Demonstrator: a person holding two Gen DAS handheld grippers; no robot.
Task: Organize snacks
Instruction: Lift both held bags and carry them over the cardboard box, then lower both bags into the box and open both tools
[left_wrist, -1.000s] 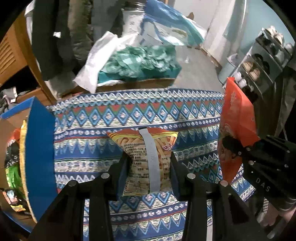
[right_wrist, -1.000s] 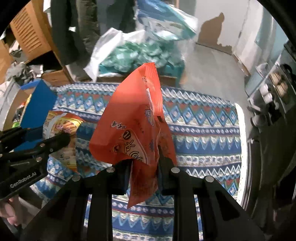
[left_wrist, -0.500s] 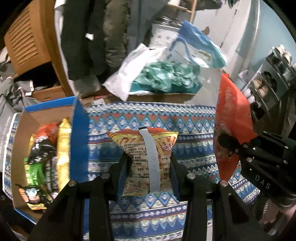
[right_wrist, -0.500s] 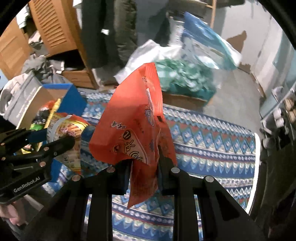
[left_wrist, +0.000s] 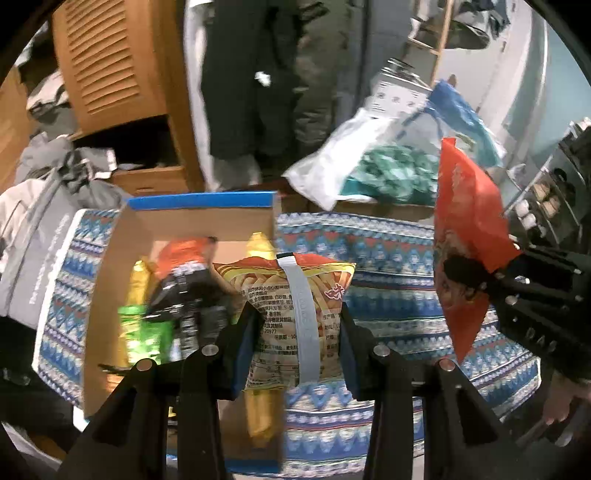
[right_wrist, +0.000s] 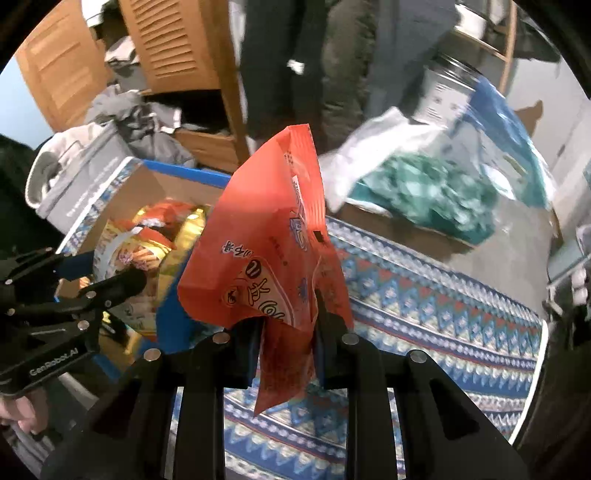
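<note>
My left gripper (left_wrist: 297, 332) is shut on a yellow-and-red snack bag (left_wrist: 291, 314) and holds it upright over the right edge of an open cardboard box (left_wrist: 199, 218) with a blue rim. The box holds several snack bags (left_wrist: 177, 295). My right gripper (right_wrist: 286, 332) is shut on an orange-red snack bag (right_wrist: 266, 251) and holds it upright above the patterned cloth, right of the box (right_wrist: 147, 184). The red bag also shows in the left wrist view (left_wrist: 465, 221), and the left gripper with its bag shows in the right wrist view (right_wrist: 122, 266).
A blue patterned cloth (left_wrist: 388, 251) covers the surface. Behind it lie a box of teal packets (left_wrist: 391, 173), a white plastic bag (left_wrist: 332, 170) and a blue bag (left_wrist: 461, 118). Hanging clothes (left_wrist: 251, 74) and a wooden louvred cabinet (left_wrist: 110, 66) stand at the back. Grey clothing (left_wrist: 37, 206) lies left.
Both grippers have swung left with their bags. The cardboard box has come into fuller view and now lies under the left gripper's bag. Grips are unchanged.
</note>
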